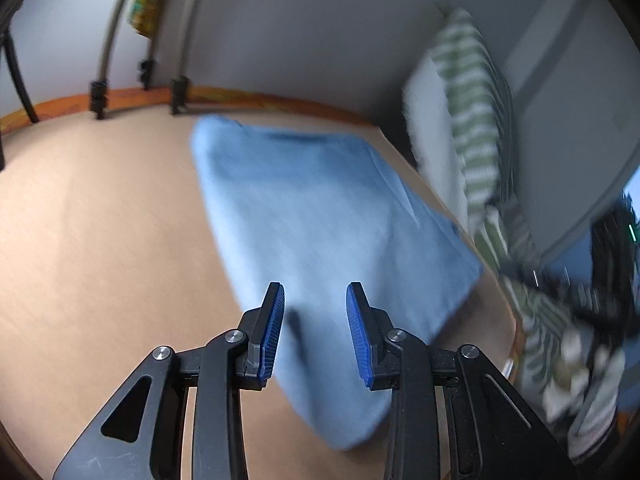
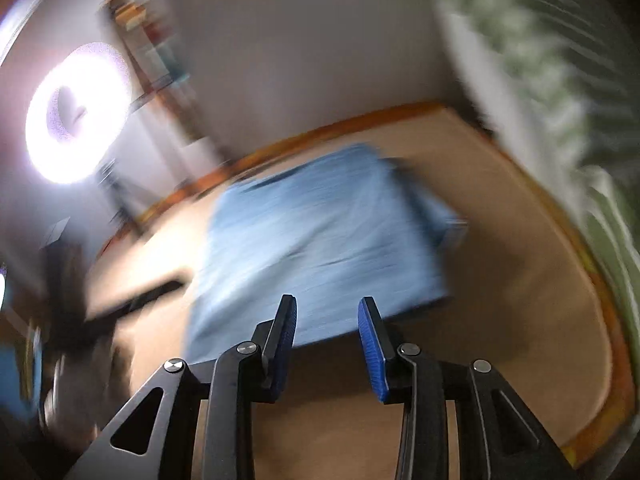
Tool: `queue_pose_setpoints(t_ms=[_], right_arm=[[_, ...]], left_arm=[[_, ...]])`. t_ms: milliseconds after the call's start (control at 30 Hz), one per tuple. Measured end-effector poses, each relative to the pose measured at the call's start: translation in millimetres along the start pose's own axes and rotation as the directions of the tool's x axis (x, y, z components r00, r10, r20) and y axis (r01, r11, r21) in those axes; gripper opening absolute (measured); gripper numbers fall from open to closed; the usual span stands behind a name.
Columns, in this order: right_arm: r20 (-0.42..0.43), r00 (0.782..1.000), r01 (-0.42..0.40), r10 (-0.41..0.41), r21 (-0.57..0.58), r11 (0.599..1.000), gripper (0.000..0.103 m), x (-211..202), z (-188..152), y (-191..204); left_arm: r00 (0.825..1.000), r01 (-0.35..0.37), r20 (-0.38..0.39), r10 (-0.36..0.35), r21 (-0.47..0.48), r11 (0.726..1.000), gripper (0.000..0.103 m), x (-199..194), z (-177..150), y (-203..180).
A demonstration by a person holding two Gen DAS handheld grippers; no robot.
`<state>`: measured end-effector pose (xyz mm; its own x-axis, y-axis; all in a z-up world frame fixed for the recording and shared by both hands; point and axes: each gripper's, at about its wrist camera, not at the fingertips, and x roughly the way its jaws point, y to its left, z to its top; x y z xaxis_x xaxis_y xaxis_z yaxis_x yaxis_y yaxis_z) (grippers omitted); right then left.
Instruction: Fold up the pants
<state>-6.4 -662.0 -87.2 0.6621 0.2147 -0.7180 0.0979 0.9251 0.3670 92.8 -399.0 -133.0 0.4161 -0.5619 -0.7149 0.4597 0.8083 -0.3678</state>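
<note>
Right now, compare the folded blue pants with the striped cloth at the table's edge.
The blue pants are plain light blue; the striped cloth is green and white. The pants lie flat, folded, on the table; the cloth stands or hangs beyond the table's right edge. Both are fabric, and neither sits between any jaws.

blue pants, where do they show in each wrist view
Left wrist: pants fill the centre, reaching down between the open fingers.
Right wrist: pants sit centre, just beyond the open fingers, blurred.
Shared landmark: the table's orange edge behind them.
</note>
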Motion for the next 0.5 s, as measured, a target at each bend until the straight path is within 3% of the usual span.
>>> queue_pose_setpoints(t_ms=[200,300,367,500], right_arm=[[-0.033,0.999,0.037,-0.033,0.148,0.988,0.037,20,12,-45],[-0.069,0.993,-0.073,0.091,0.239,0.968,0.021,38,11,-55],[-0.082,0.991,-0.082,0.103,0.236,0.968,0.006,44,13,-53],[-0.051,0.993,-0.092,0.104,0.194,0.977,0.001,40,22,-46]], left_arm=[[0.999,-0.044,-0.018,0.046,0.094,0.995,0.031,9,-27,-32],[0.998,-0.049,-0.037,0.054,0.124,0.991,0.031,9,-32,-39],[0.998,-0.043,-0.039,0.048,0.122,0.992,0.034,4,-31,-40],[0.998,-0.043,-0.031,0.046,0.083,0.996,0.041,-4,-28,-37]])
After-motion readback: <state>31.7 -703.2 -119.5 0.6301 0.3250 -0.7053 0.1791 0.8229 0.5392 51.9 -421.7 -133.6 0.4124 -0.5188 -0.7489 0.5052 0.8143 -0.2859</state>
